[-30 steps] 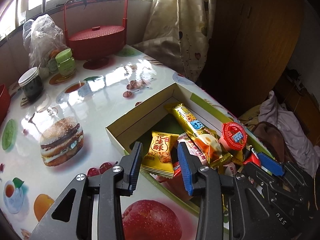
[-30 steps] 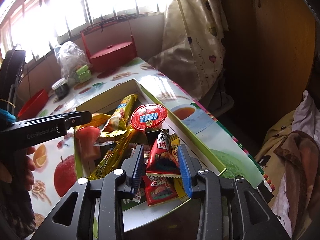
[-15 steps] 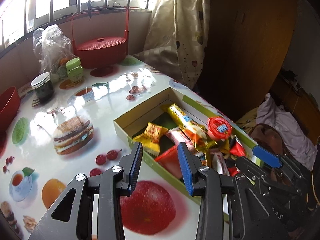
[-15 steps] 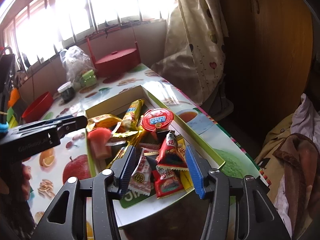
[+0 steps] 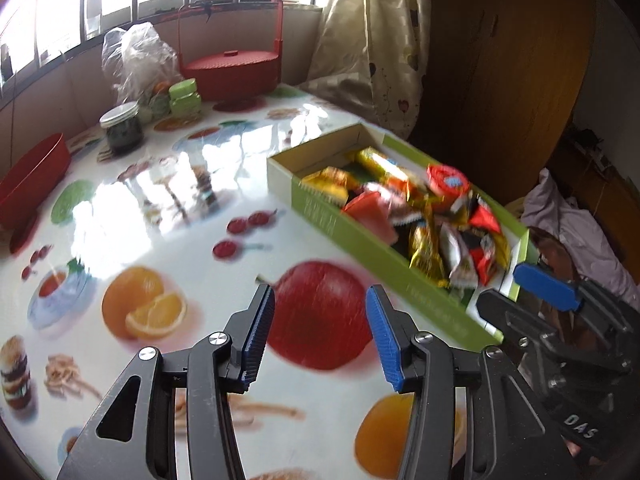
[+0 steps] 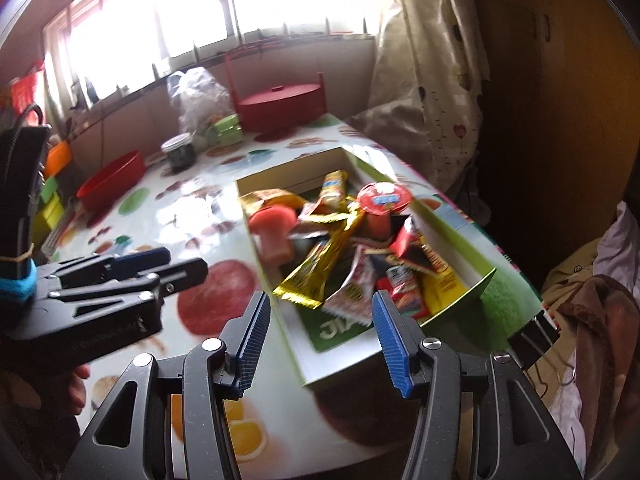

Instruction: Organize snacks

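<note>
A green cardboard box [image 5: 384, 256] lies on the table's right side, holding several snacks: gold bars [image 6: 320, 276], a red-lidded jelly cup [image 6: 384, 199], a pink jelly [image 6: 274, 236] and red packets. It also shows in the right wrist view [image 6: 464, 240]. My left gripper [image 5: 320, 336] is open and empty above the apple print, left of the box. My right gripper [image 6: 320, 340] is open and empty above the box's near end. The left gripper also shows in the right wrist view [image 6: 120, 280].
A fruit-print tablecloth [image 5: 160, 208] covers the table. At the back stand a red lidded basket [image 5: 230, 70], a plastic bag [image 5: 136, 60], a green jar [image 5: 185, 98] and a dark jar [image 5: 122, 128]. A red bowl [image 5: 32, 180] sits far left. Curtain and bedding lie right.
Both grippers have pulled back and up from the box. The right gripper let go of a red packet and opened wide; the packet now lies in the box.
</note>
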A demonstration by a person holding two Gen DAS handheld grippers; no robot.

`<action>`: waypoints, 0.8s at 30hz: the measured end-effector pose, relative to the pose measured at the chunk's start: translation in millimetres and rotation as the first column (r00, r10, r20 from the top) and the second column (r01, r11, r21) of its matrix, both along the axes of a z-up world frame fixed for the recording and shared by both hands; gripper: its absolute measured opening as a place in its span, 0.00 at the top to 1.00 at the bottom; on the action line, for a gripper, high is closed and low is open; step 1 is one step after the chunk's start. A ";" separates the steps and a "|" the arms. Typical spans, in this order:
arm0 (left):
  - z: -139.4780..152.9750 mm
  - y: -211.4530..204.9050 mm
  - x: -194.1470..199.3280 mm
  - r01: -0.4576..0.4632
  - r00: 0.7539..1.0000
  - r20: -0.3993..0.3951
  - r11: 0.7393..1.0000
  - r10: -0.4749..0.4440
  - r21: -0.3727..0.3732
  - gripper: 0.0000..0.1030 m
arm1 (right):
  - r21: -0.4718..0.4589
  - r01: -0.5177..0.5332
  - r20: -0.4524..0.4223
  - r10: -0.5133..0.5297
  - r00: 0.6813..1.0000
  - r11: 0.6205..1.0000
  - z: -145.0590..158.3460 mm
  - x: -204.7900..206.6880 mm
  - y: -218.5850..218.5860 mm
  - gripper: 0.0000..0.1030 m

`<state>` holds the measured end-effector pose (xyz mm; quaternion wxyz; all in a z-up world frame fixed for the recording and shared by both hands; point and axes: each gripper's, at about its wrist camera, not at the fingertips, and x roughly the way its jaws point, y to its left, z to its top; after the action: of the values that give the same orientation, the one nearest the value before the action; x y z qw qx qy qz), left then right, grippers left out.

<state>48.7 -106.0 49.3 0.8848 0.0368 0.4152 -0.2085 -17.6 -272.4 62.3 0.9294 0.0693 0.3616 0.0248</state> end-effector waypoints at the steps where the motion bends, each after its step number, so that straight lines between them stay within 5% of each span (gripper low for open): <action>1: -2.7 2.7 -2.1 -0.004 1.000 -0.006 1.000 0.004 0.001 0.52 | 0.001 -0.008 -0.002 0.008 1.000 1.000 -0.2 -3.3 3.6 0.49; 12: -19.3 21.0 -16.8 -0.039 0.998 -0.045 0.999 0.039 0.001 0.52 | -0.047 -0.046 -0.034 0.045 0.998 0.998 -10.1 -19.4 26.0 0.48; 24: -30.7 7.4 -29.2 0.001 0.997 -0.077 1.000 -0.001 0.006 0.52 | -0.052 0.045 -0.109 -0.051 0.993 0.998 -24.9 -39.7 8.7 0.48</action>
<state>19.5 -98.6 18.7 0.8679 0.0316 0.4495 -0.2088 -57.3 -263.8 37.4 0.9099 0.0562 0.4109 -0.0103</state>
